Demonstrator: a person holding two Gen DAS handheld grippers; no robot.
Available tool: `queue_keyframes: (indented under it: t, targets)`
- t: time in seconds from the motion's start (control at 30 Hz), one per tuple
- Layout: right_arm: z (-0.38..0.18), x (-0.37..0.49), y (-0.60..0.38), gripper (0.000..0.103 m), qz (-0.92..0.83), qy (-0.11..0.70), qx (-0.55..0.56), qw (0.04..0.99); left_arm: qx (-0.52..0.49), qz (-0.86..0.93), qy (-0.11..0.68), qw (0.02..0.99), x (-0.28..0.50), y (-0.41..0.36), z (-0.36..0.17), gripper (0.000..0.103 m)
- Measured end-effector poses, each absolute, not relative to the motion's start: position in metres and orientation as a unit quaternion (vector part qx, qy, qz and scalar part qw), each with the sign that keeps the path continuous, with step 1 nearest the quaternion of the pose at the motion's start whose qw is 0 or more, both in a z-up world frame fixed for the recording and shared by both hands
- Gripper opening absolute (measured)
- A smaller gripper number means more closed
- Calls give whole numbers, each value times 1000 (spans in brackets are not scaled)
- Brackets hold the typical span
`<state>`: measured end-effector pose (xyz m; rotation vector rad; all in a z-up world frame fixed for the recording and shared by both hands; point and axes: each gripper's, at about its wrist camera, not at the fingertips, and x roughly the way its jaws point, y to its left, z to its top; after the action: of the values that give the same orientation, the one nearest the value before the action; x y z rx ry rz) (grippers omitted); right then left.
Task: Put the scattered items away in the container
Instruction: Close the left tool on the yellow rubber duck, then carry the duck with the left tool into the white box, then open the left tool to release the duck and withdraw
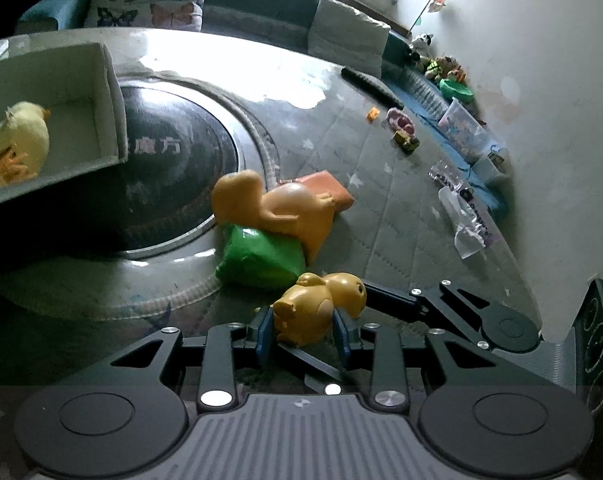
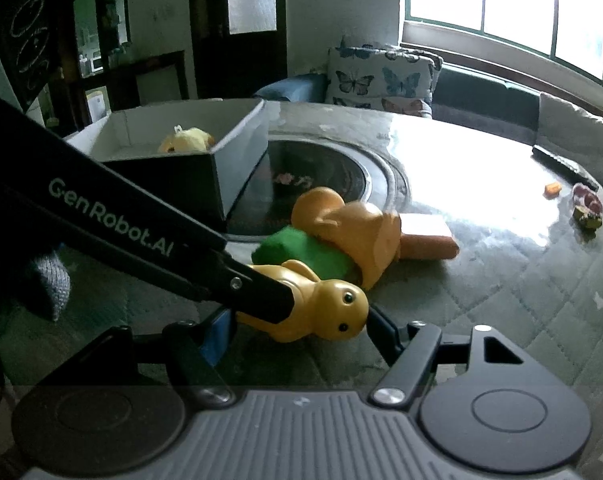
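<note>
A round table (image 1: 341,128) with a quilted cover under a glossy sheet filled both views, a dark round inset plate (image 1: 173,184) at its middle. On that plate stood the open cardboard box (image 1: 109,92), and inside it lay a yellow plush chick (image 1: 15,144). Just beside the plate's edge a large orange rubber duck (image 1: 277,208) lay tipped over, resting on a green bag (image 1: 261,256) and touching an orange block (image 1: 329,188) behind it. Nearer the cameras, a small yellow rubber duck (image 1: 321,308) lay on its side on the cover, just in front of the green bag. The left gripper (image 1: 301,332) had its blue pads pressed against the small duck's body from both sides, pinching it. The right gripper (image 2: 297,336) sat spread wide around the same duck, with the head near its right finger; the left gripper's arm crossed in front, so contact could not be judged.
</note>
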<state>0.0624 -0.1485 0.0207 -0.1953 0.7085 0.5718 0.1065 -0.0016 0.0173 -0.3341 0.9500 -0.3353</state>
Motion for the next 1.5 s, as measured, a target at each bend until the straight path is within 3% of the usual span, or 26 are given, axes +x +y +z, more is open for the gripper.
queue_keyframes:
  t: [0.7, 1.07, 1.5]
  targets:
    - [82, 112, -42, 73, 374, 237, -126, 888, -164, -55, 352, 920, 114, 95, 86, 34]
    - [58, 164, 8, 73, 412, 274, -125, 860, -193, -15, 376, 906, 146, 139, 60, 34]
    - [41, 158, 15, 73, 422, 284, -135, 850, -208, -11, 396, 894, 147, 149, 42, 32]
